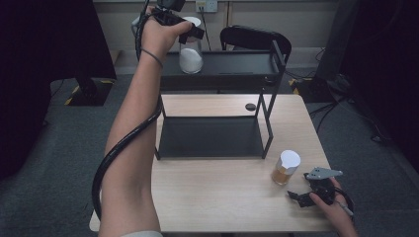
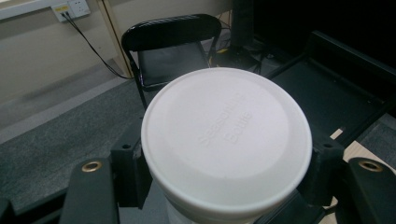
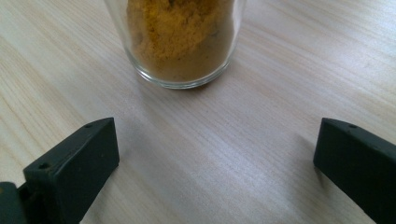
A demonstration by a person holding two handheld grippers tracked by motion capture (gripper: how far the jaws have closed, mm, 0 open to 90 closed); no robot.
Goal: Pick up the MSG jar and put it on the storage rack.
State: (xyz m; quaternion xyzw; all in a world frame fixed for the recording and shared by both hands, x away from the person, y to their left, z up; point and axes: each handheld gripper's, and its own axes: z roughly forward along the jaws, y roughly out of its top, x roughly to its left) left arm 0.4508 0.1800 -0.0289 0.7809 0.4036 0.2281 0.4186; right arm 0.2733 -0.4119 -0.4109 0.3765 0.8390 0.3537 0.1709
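A glass jar of white powder (image 1: 190,58) with a white lid (image 2: 226,140) stands on the top shelf of a black two-tier rack (image 1: 237,64), at its left end. My left gripper (image 1: 190,27) reaches it from above, its jaws shut on the rim of the lid, one on each side (image 2: 226,168). A second jar, holding yellow-orange powder (image 1: 285,168), stands on the wooden table (image 1: 222,197) in front of the rack's right leg. My right gripper (image 1: 299,191) rests on the table just right of it, open, its jaws (image 3: 215,154) wide apart and short of the glass (image 3: 180,42).
The rack's lower shelf (image 1: 207,136) is bare. A small black disc (image 1: 250,106) lies on the table behind the rack. A black folding chair (image 1: 254,37) stands beyond the table, with a wall socket (image 2: 70,9) behind it. The left gripper's cable (image 1: 118,148) hangs along the forearm.
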